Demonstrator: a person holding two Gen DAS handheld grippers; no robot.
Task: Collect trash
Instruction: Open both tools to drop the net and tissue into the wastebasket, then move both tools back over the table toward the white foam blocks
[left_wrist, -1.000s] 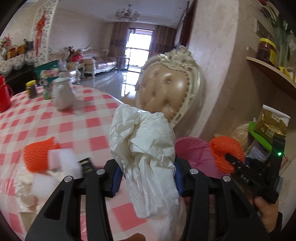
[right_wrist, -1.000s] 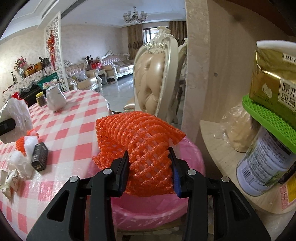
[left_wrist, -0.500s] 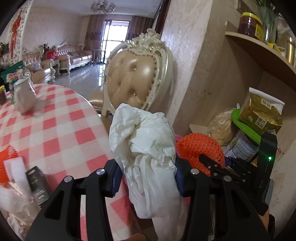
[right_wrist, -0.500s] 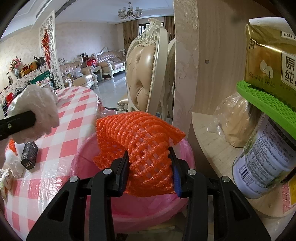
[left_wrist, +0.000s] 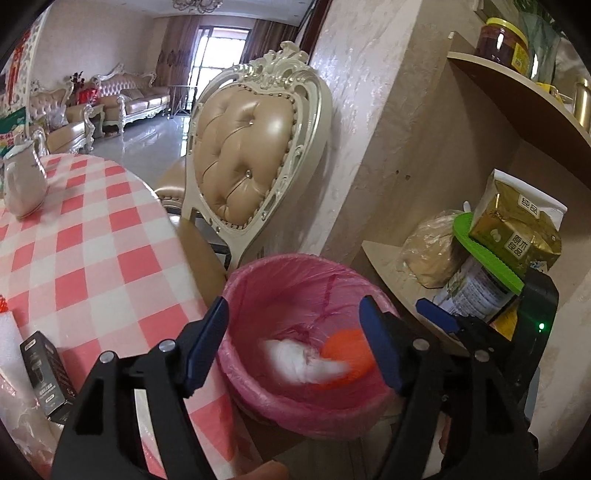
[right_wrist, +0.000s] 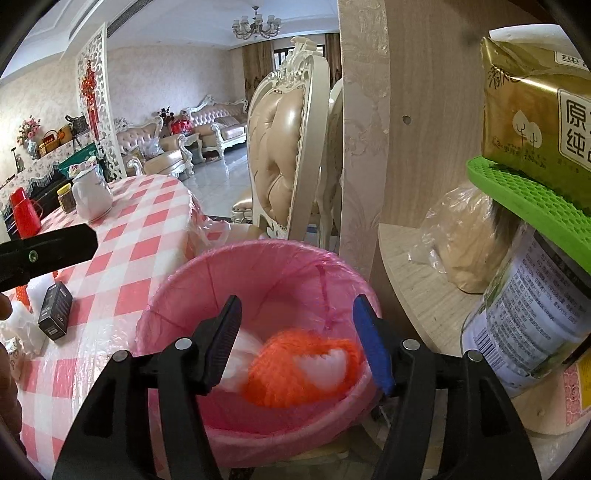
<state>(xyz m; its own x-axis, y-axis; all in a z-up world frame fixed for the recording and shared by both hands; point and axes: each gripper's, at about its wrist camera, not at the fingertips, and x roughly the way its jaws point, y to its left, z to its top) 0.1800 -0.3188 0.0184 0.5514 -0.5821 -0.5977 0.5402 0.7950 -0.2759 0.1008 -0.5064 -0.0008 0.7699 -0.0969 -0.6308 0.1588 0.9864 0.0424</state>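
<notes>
Beside the checked table (left_wrist: 110, 236), both grippers hover over the pink-lined bin (right_wrist: 207, 280), jaws opening and empty, so white wad (left_wrist: 306, 360) and orange net (right_wrist: 295, 369) drop inside

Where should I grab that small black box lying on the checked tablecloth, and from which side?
Grip the small black box across its two long narrow sides, coming down from above. It lies flat on the table near the edge, so only those sides fit between the jaws. White wrapping crowds one side, so approach from the bin-facing side.
</notes>
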